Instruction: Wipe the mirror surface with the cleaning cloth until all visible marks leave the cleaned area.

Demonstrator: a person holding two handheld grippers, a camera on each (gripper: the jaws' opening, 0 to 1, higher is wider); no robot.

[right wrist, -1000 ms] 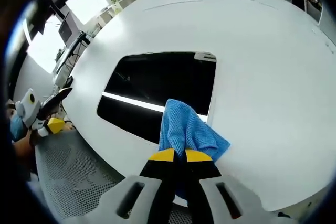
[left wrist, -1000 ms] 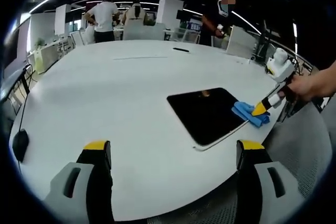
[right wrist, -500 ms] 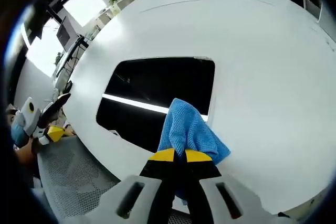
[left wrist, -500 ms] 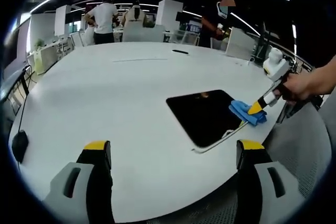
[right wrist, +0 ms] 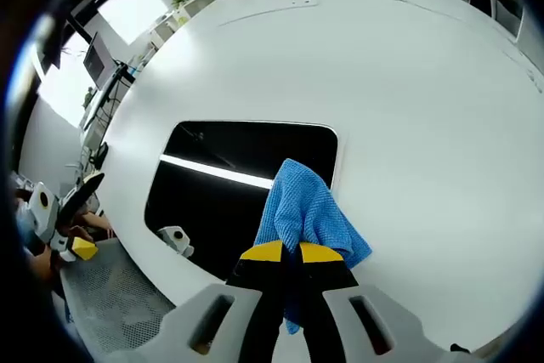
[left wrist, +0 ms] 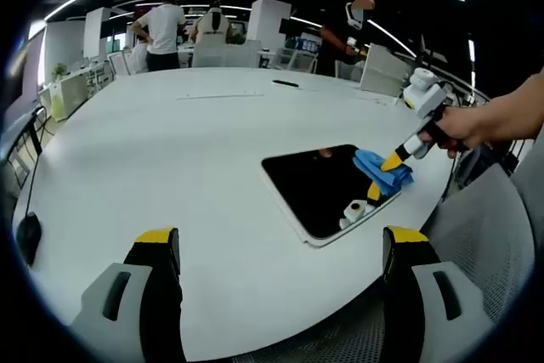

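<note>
We've just dragged the cleaning cloth (right wrist: pixel 308 214) in from the mirror (right wrist: pixel 234 189)'s edge onto its dark glass, right gripper (right wrist: pixel 283 252) clenched on it, so the wipe is underway while our left gripper (left wrist: pixel 280 240) hangs released over the table (left wrist: pixel 170 150).

You will find no readable text, label, brand, number or sign anywhere in either gripper view; nothing printed is sharp enough to make out.
</note>
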